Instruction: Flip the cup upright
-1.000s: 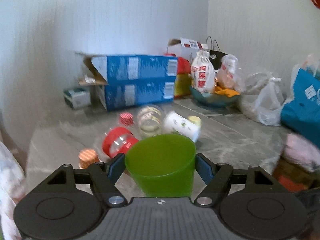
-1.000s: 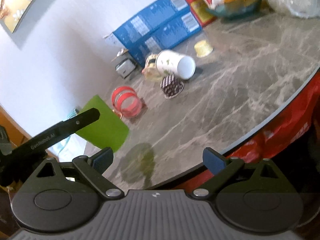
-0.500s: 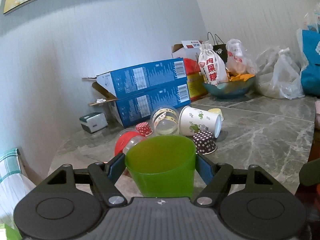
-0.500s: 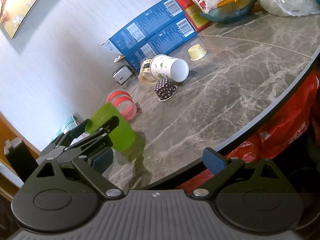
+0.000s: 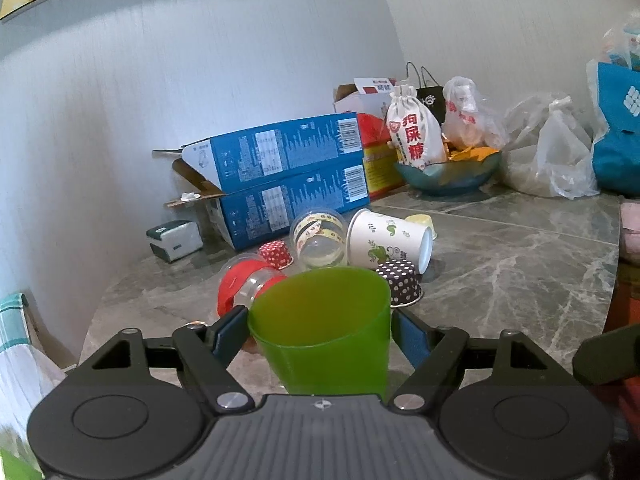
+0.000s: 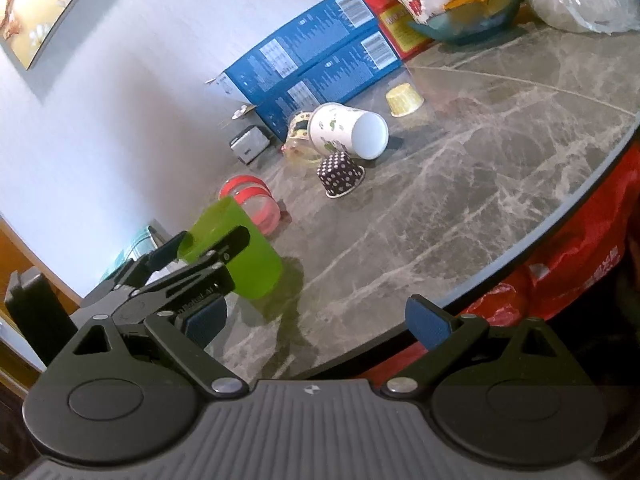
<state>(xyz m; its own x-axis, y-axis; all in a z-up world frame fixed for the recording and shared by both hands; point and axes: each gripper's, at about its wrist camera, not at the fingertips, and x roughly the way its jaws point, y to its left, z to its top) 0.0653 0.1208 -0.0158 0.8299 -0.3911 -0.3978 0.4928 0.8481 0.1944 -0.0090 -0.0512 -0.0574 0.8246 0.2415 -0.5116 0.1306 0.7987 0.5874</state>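
My left claw [image 5: 320, 334] grips the cup [image 5: 322, 326] near the bench [image 6: 460, 208] edge; the right claw [image 6: 316, 318] is released. Letting go while it's tilted could topple the cup off.

We cannot see the base of the green cup [image 5: 320, 332] behind the left claw's body. In the right wrist view that claw's arm hides part of the cup's side. The clear cup [image 6: 298, 142] sits mostly behind the white paper cup [image 6: 344, 130]. Box print stays unreadable.
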